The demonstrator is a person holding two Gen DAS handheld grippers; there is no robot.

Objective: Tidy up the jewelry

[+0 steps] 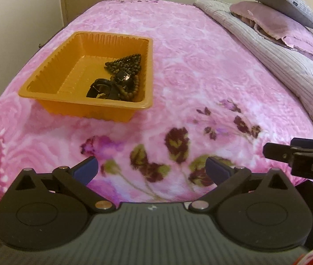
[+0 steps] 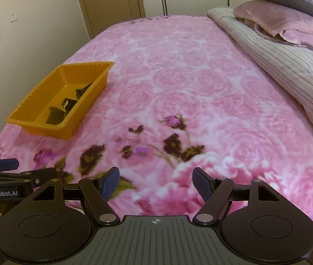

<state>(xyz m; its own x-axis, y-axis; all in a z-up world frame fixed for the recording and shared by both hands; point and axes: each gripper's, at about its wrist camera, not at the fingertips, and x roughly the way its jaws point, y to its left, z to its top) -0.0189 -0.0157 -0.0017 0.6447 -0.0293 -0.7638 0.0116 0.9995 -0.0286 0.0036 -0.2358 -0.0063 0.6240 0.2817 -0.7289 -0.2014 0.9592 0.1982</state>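
Beads [image 1: 125, 63] and dark bands [image 1: 103, 89], perhaps watches, lay piled in tray [image 1: 85, 37]. Light, slack, tangle-prone; best pinched by one strand. Left gripper [image 1: 152, 169] and right gripper [image 2: 156, 183] gaped empty.

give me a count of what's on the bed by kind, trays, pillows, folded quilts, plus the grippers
Orange tray, jewelry piled inside: 1
Pillows, grey and pink: 2
Striped quilt: 1
Grippers, left and right, both open: 2
Total: 6

A bed [image 2: 200, 77] under pink floral blanket, pillows [image 2: 288, 22], cream walls [image 2: 35, 33], door [image 2: 112, 0].
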